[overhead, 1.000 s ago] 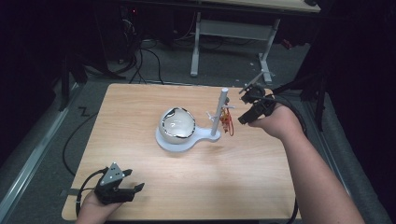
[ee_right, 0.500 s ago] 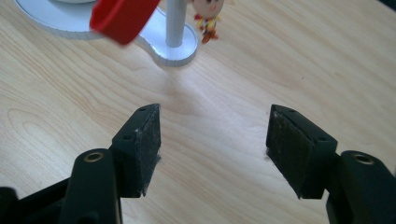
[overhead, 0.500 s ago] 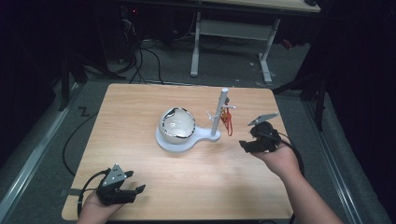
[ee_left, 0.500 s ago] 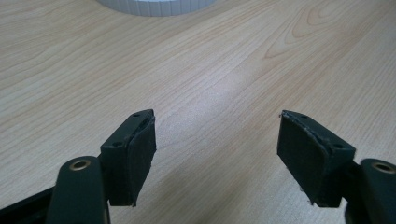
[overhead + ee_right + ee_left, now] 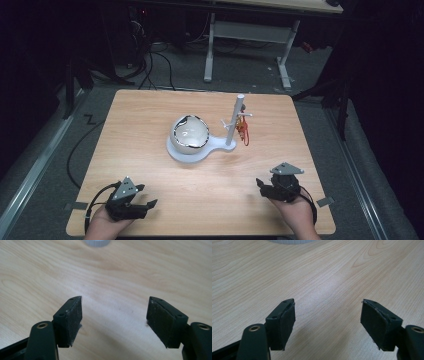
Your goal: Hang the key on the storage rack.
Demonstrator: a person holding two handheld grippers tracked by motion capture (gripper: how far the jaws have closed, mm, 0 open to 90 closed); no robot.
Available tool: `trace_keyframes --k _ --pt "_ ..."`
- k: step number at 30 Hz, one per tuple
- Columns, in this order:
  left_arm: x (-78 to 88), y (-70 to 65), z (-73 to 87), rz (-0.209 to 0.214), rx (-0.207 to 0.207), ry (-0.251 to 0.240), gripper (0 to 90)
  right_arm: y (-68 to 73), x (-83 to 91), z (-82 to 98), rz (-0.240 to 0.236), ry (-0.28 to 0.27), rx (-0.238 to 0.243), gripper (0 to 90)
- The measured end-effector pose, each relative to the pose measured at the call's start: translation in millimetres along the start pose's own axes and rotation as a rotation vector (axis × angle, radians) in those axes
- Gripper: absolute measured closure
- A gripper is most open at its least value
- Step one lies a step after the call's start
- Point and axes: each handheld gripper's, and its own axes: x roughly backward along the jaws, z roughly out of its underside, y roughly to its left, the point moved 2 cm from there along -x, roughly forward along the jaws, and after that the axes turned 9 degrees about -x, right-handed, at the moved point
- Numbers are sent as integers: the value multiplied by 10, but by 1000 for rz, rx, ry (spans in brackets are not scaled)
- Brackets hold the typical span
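A white stand sits mid-table, with a glossy white ball-shaped piece on its round base and a thin upright post. A small red-orange item hangs from a peg on the post. My left gripper rests at the front left of the table, its jaws open over bare wood. My right gripper sits low at the front right, well apart from the stand. Its jaws have just been opening and stand open with nothing between them.
The stand's white base edge shows far off at the top of the left gripper view and of the right gripper view. The wooden table ends close behind both hands. A white desk frame stands beyond the table.
My right hand has come away from the post and dropped to the front right of the table. The left hand has stayed put.
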Motion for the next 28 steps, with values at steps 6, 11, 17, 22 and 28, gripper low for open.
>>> trace_keyframes --k 6,11,17,22,28 --pt "-21 9 -6 -3 9 -5 274 34 -187 252 8 29 5 178" --pt "-17 13 -14 -25 15 -18 245 56 -274 288 -37 21 11 149" --pt "-12 44 11 -34 35 -23 233 4 -260 275 -59 -8 -4 149" --pt "-12 47 11 -31 35 -25 233 -7 -269 278 -65 -6 -14 149" --pt "-23 42 -4 -27 29 -28 233 8 -250 274 -65 -20 3 149"
